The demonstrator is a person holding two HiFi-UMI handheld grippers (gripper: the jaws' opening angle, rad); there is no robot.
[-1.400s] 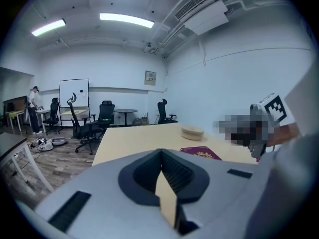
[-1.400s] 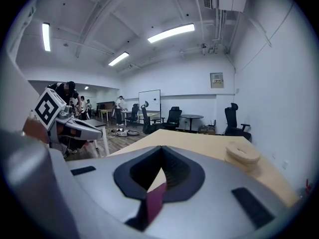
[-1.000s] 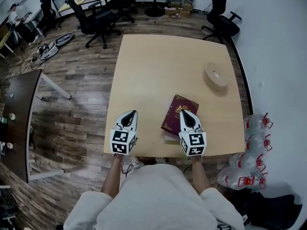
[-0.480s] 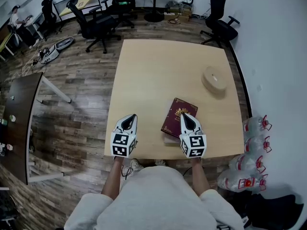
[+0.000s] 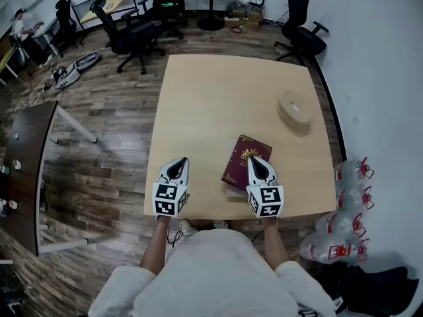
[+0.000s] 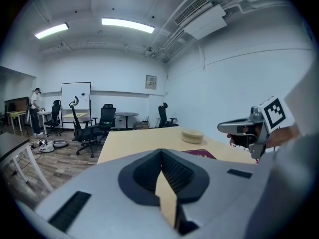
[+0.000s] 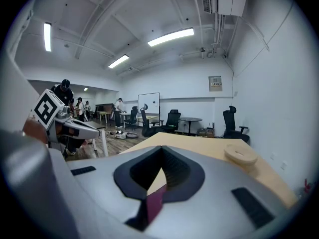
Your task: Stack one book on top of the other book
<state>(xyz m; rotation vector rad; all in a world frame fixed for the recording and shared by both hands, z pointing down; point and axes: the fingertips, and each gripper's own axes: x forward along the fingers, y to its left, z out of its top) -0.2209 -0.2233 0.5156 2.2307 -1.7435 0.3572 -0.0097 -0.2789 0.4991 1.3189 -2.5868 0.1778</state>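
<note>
Evidently nothing has shifted in the last second: the left gripper (image 5: pixel 177 166) and right gripper (image 5: pixel 257 160) hover at the worktop's (image 5: pixel 211 98) near edge, fingers closed and empty, while the maroon book (image 5: pixel 241 154) lies atop a paler book (image 5: pixel 232 190) at near right, so stacking looks done.

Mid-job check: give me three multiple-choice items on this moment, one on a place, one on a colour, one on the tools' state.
1. Where on the table is the round tan disc?
A. Near the left edge
B. Near the right edge, beyond the book
C. On the book
2. What colour is the book's cover?
A. Blue
B. Green
C. Maroon
3. How do the left tool and right tool stand?
A. Both shut, empty
B. Both wide open
C. Left shut on the disc

1 B: the head view shows the disc by the right edge.
2 C: the cover is dark red.
3 A: each gripper view shows jaws together, holding nothing.
</note>
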